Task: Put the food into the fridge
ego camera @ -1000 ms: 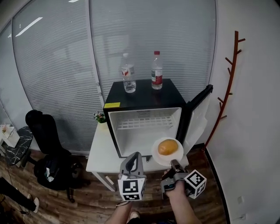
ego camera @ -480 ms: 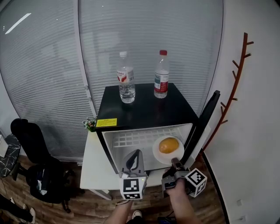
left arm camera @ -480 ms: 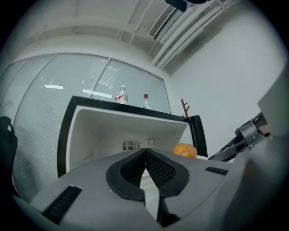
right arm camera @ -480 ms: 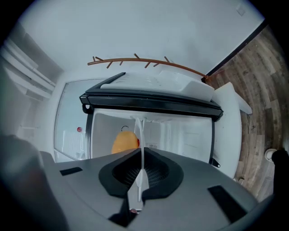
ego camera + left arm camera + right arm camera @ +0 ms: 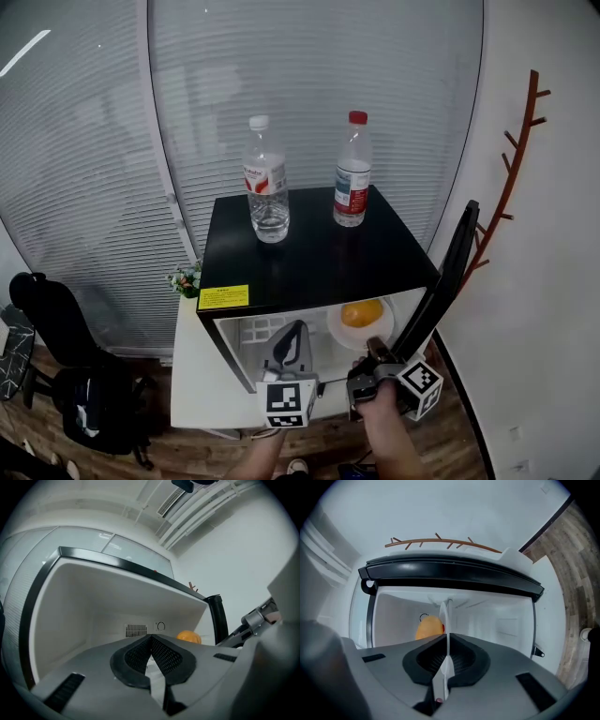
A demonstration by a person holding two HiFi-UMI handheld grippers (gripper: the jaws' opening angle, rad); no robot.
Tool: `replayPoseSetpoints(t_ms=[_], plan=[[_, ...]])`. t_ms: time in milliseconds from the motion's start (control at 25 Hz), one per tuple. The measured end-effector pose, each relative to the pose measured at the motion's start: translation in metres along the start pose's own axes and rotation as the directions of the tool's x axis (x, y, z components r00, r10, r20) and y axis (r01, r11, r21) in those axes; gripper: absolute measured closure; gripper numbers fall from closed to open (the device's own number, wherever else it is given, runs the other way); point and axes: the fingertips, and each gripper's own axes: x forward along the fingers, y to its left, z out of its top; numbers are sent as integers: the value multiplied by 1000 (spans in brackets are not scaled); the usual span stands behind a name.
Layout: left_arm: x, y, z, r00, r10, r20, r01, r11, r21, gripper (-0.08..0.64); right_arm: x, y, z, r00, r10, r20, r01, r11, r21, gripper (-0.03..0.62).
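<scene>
The black mini fridge (image 5: 309, 251) stands open, its door (image 5: 450, 277) swung out to the right. A white plate (image 5: 375, 333) carrying an orange bun (image 5: 361, 312) hangs at the fridge's mouth, just under the front edge of the top. My right gripper (image 5: 373, 351) is shut on the plate's near rim. In the right gripper view the plate (image 5: 444, 616) shows edge-on between the jaws of the right gripper (image 5: 446, 638), with the bun (image 5: 427, 628) to its left. To the left of the plate, my left gripper (image 5: 292, 339) is shut and empty. The left gripper (image 5: 150, 638) points into the white fridge cavity (image 5: 93, 616).
Two water bottles (image 5: 268, 192) (image 5: 352, 171) stand on the fridge top. The fridge sits on a white table (image 5: 190, 375) beside a small plant (image 5: 186, 279). A black chair (image 5: 56, 328) is at the left, a coat rack (image 5: 514, 169) on the right wall.
Both grippers have moved forward to the fridge. The plate with the bun has gone from in front of the opening to its mouth. The fridge looks larger and nearer.
</scene>
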Motion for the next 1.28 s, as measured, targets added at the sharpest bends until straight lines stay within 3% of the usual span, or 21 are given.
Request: replayPoseSetpoints(t_ms=[480, 1040, 1200, 1280], plan=[[25, 6, -4, 999, -39, 9, 39, 999, -3, 534, 39, 9, -1, 1000, 12, 25, -12, 1000, 16, 557], [25, 8, 1, 999, -38, 7, 38, 999, -7, 534, 40, 13, -3, 999, 23, 36, -23, 1000, -5, 554], [22, 5, 1, 999, -40, 2, 40, 999, -7, 534, 36, 17, -4, 998, 48, 29, -48, 999, -18, 458], [21, 2, 2, 999, -41, 2, 41, 999, -8, 534, 33, 18, -5, 998, 56, 21, -55, 998, -31, 448]])
